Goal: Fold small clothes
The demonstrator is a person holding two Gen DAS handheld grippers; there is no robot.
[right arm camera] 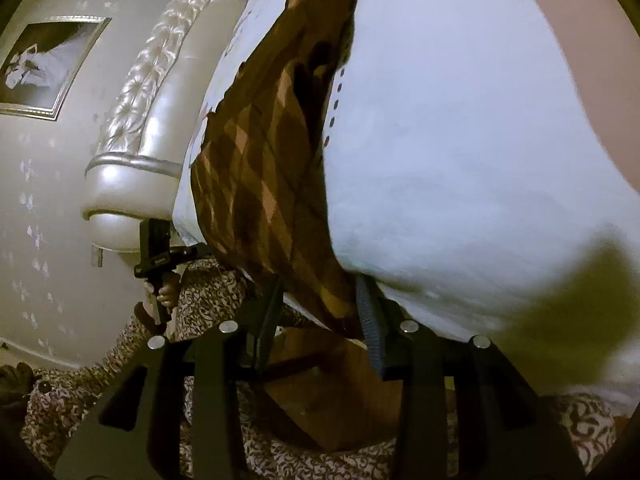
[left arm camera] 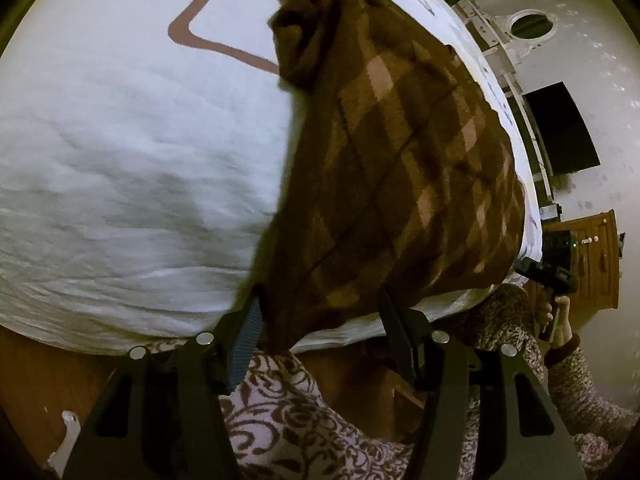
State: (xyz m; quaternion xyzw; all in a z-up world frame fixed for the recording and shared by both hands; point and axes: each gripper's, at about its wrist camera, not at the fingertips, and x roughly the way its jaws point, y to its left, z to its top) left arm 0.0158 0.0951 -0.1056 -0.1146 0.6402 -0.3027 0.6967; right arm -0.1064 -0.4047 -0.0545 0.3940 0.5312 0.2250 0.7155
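1. Brown checked garment (left arm camera: 400,168), lying on the white bedcover (left arm camera: 120,160) at the bed's near edge, one corner overhanging.
2. Left gripper (left arm camera: 320,320): fingers spread wide, the garment's hanging corner between them, not pinched.
3. Right gripper (right arm camera: 320,312): fingers likewise parted around the garment's other near corner; the person's hand (left arm camera: 556,316) grips its handle beside the bed.

Garment top: the brown checked cloth (left arm camera: 400,168) runs past the frame's upper edge.
Grip: its lower corner hides where the left fingers (left arm camera: 246,332) meet it.
Bed sheet (right arm camera: 460,152): motion-blurred; dark smudge (right arm camera: 592,292) unidentifiable.
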